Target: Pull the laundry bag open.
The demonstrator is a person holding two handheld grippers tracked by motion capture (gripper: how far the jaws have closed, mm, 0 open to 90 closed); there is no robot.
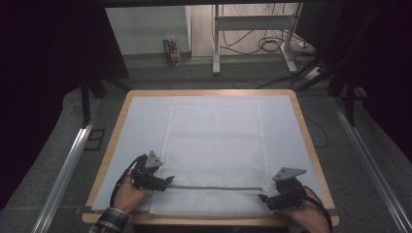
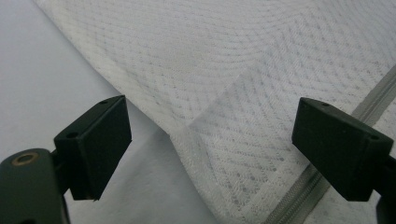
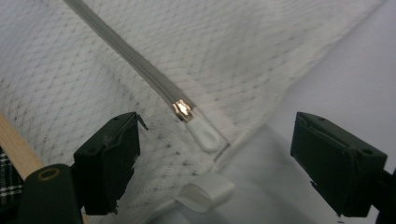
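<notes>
Pale tabletop (image 1: 301, 145) carries one white mesh bag (image 1: 214, 141), lying flat, with one grey zipper (image 1: 214, 187) near its front edge. Two claws, left claw (image 1: 167, 180) and right claw (image 1: 265, 198), both spread, flank the zipper's ends. Right gripper view adds the zipper pull (image 3: 187, 112).

White mesh bag (image 1: 214, 141) with a grey zip (image 3: 140, 65), metal slider (image 3: 183, 110) and white pull (image 3: 205, 135) between the right gripper's (image 3: 215, 154) black jaws; pale blue mat (image 1: 141, 121)

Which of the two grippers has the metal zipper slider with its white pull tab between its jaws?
The right gripper, at the right end of the grey zipper of the white mesh bag; its open jaws frame the slider.
</notes>
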